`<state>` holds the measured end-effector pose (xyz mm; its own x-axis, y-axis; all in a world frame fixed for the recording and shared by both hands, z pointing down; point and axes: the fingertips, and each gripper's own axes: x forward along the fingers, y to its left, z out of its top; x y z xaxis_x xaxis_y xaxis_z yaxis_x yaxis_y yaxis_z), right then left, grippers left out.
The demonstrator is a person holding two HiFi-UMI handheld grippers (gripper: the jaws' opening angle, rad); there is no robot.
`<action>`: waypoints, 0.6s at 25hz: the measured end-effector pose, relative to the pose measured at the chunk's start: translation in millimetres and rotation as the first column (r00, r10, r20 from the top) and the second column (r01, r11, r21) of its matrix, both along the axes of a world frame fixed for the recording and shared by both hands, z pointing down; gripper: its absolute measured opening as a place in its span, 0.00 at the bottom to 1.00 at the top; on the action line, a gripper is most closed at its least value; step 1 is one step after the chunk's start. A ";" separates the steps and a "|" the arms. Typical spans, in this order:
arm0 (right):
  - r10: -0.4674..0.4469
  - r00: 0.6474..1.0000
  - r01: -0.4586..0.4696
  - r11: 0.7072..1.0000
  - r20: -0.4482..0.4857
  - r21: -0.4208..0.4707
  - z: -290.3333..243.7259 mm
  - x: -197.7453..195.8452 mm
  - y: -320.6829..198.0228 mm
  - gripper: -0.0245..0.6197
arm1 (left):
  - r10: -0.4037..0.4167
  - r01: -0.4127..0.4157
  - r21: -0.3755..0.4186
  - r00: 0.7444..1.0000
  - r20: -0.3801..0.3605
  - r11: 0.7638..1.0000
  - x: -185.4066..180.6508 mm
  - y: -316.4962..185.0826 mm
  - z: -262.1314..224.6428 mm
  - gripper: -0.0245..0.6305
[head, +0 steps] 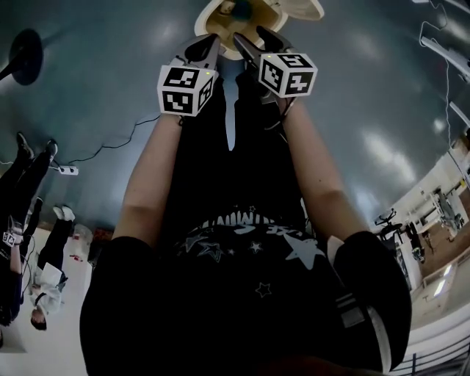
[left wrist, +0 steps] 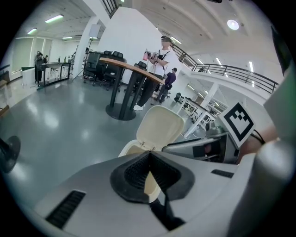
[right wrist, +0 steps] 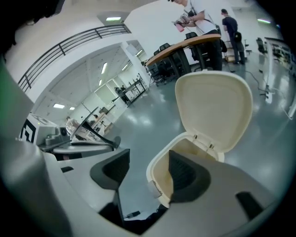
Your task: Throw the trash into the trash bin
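Nearest to me: both forearms (head: 147,180) stretched fwd, side by side, each tool w/ its marker cube (head: 185,89) facing up.

L gripper (left wrist: 149,155): I read the jaws as closed, pad tips touching, nothing clamped. The cream sliver in the gap lower down is just the bin behind them.

R gripper (right wrist: 149,155): jaws apart, nothing btwn the pads. Only floor and the bin's rim show through the gap.

The two tools sit close together. Both tilt down and fwd toward the same spot.

Just past the tips is the trash bin (right wrist: 158,178): cream plastic, standing on the glossy grey floor (left wrist: 60,120). Its lid (right wrist: 213,109) is swung up and back on the hinge, so the mouth is open toward me. In head view a small teal scrap (head: 241,9) shows inside the mouth, too small for me to say what it is.

Farther out, well behind the bin, is a round table (left wrist: 132,69) w/ a wood-tone top on a dark pedestal base. A person (left wrist: 159,58) stands at its far edge, holding sth pink. Dark chairs sit by the table's left side.
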<state>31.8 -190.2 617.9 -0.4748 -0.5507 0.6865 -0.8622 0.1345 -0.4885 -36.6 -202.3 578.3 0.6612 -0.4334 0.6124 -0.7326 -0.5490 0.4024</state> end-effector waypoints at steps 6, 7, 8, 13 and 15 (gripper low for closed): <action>0.050 0.998 -0.049 0.997 -0.023 0.061 -40.3 18.3 -9.0 0.19 | -0.003 0.004 0.039 1.000 -0.026 0.999 6.6 -5.8 -39.5 0.05; 0.063 0.998 -0.062 0.996 -0.019 0.065 -44.7 20.1 -9.1 0.16 | -0.004 0.005 0.042 1.000 -0.029 0.999 6.0 -5.7 -44.3 0.05; 0.081 0.997 -0.080 0.995 -0.012 0.067 -48.9 22.2 -8.7 0.13 | -0.005 0.007 0.045 0.999 -0.033 0.999 5.5 -5.2 -48.7 0.05; 0.198 0.980 -0.198 0.978 0.005 0.065 -75.2 33.2 0.4 0.05 | 0.010 -0.007 0.055 0.999 -0.053 0.998 2.6 -1.2 -68.0 0.05; 0.233 0.972 -0.234 0.971 0.027 0.049 -78.6 25.6 8.7 0.05 | 0.018 -0.014 0.062 0.998 -0.059 0.998 -5.7 -1.7 -74.4 0.05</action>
